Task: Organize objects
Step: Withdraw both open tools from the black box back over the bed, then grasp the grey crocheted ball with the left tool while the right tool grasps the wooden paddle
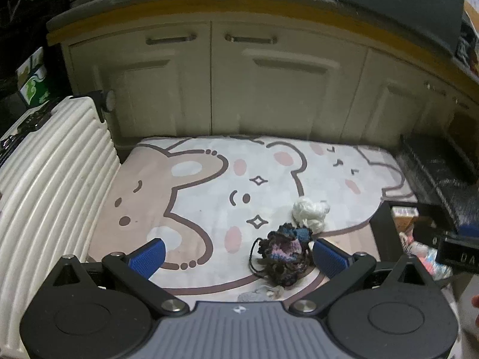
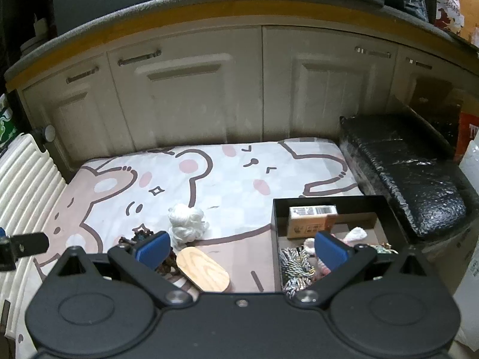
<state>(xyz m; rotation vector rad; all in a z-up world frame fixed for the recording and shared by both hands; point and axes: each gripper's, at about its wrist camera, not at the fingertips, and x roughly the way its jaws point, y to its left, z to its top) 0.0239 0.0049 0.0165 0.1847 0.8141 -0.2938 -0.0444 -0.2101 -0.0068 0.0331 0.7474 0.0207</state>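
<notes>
**Yarn cleanup on the bear mat, 3 bits left out**

Biggest first: cream cabinet doors (image 2: 185,95) across the back, under a wood-edged counter (image 1: 209,9). Below that, a cartoon bear mat (image 2: 233,176) covering the floor, with a ribbed white suitcase (image 1: 54,179) along its left edge and a long black wrapped bundle (image 2: 404,164) on the right.

Next down: black tray (image 2: 277,218) at the mat's right side, already holding a small cardboard box (image 2: 311,220), a striped yarn skein (image 2: 295,264) and some pink and white knit pieces. Barcode-type label on the box, print too small to read. Partial letters "DA" on a black thing at the right edge of the left view, nothing more legible. Red packaging far right with a "T", rest cut off.

Loose on the mat: oval wooden piece (image 2: 203,269), white yarn ball (image 1: 310,212), dark multicolour crochet bundle (image 1: 287,254) with a trailing strand, just beside the white ball.

Left gripper (image 1: 238,255): jaws wide apart, empty, dark bundle sitting just inside the right-hand pad. Right gripper (image 2: 242,246): jaws also wide apart, empty, spanning the wooden oval and the tray's near corner.

Step in hand, at a guess: mid-sort, lining up a pick of the dark bundle. Next move probably calls for shifting the left gripper right to centre on it, dropping low, closing gently on the soft mass, minding the loose strand, then carrying over to the tray.
</notes>
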